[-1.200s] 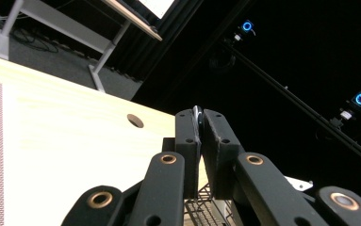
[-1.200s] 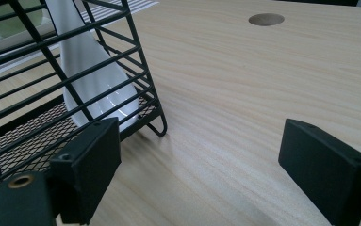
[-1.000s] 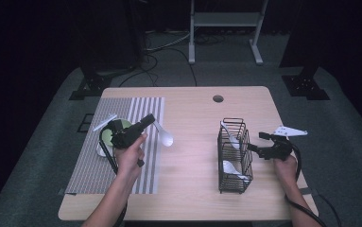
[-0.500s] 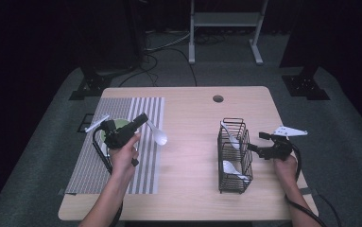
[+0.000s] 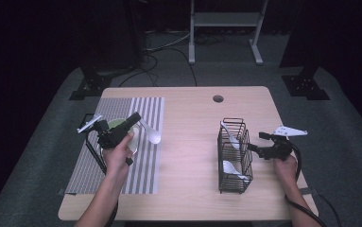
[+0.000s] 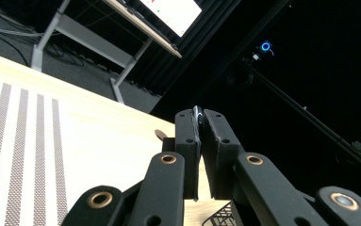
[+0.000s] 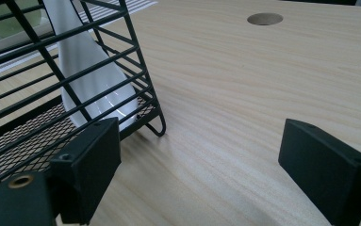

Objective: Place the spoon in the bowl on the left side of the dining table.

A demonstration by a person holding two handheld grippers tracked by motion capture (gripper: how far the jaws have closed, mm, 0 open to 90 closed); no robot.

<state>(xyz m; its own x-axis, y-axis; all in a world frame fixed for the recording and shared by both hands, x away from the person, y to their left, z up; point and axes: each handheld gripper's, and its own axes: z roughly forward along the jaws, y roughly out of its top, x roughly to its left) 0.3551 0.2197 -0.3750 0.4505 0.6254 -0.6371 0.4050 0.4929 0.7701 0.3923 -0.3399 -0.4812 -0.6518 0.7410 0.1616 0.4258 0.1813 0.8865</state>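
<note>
Left gripper (image 5: pixel 138 119) is clamped tight on the handle of a white glossy ceramic soup spoon (image 5: pixel 152 134), holding it in the air over the grey-and-white striped placemat (image 5: pixel 152 106), w/ the bowl end hanging out toward the bare wood worktop (image 5: pixel 188 151). In the left gripper view just a sliver of the handle edge (image 6: pixel 196 114) shows between the pads. Right gripper (image 5: pixel 253 147) sits w/ jaws wide, nothing between them, just beside the black wire basket (image 5: pixel 235 156), its near pad close against the basket's corner.

Handling, by my guess: the spoon is stiff, light-ish, but glazed, so slippery and prone to pivot in a pinch, esp. w/ the heavier bowl end far from the grip. Chips or cracks if dropped on wood or knocked on wire. Best hold is flat across the handle near mid-length, closer to the bowl for balance. Two similar white spoons (image 5: pixel 229 135) already lie in the basket, one leaning on the mesh. A pale green round bowl (image 5: pixel 117 124) sits on the placemat under the left hand.
</note>
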